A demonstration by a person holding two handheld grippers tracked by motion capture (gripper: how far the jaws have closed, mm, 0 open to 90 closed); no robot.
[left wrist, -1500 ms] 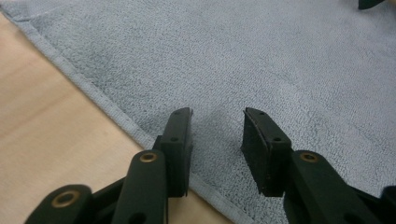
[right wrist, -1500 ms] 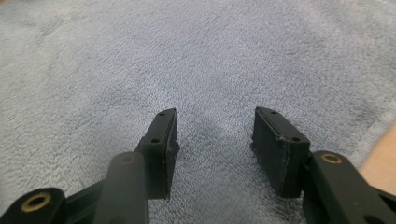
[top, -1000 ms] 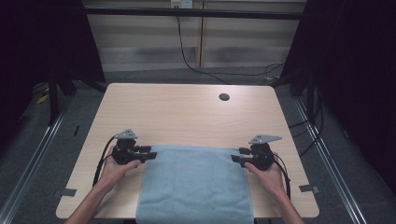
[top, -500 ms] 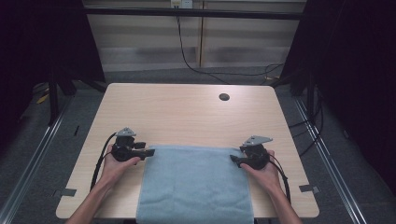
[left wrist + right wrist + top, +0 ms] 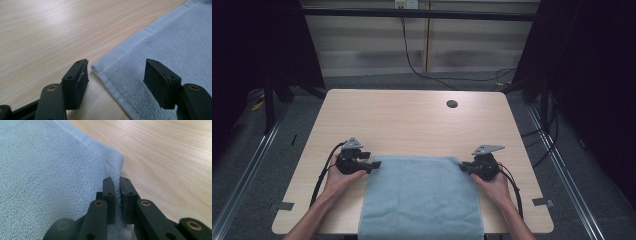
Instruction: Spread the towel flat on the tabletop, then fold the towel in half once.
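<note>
Towel (image 5: 422, 197): light blue terry, lies flat in the lower middle of the high view; its near end runs off the bottom of the frame past the table edge.
Towel, far edge: hemmed, straight, spans between the two grippers in the high view.
Left gripper (image 5: 373, 164): lower left of the high view, held in the left hand (image 5: 339, 177), at the towel's far left corner.
Left jaws: wide apart, have just been opening. In the left gripper view the towel corner (image 5: 100, 70) lies on the table between them; one jaw stands over bare wood just beside the corner, the other over the cloth. Neither pad presses on it.
Right gripper (image 5: 463, 167): lower right of the high view, held in the right hand (image 5: 492, 185), at the towel's far right corner.
Right jaws: have just been closing, now together with the towel's edge pinched between the pads. In the right gripper view the cloth (image 5: 117, 185) rises in a thin fold into the gap, just below the far right corner.
Table (image 5: 412, 120): pale wood grain, a round dark hole (image 5: 452, 104) in the upper right part of the top, well apart from the towel.
Cables: one black cable trails from each gripper toward the bottom of the frame.
</note>
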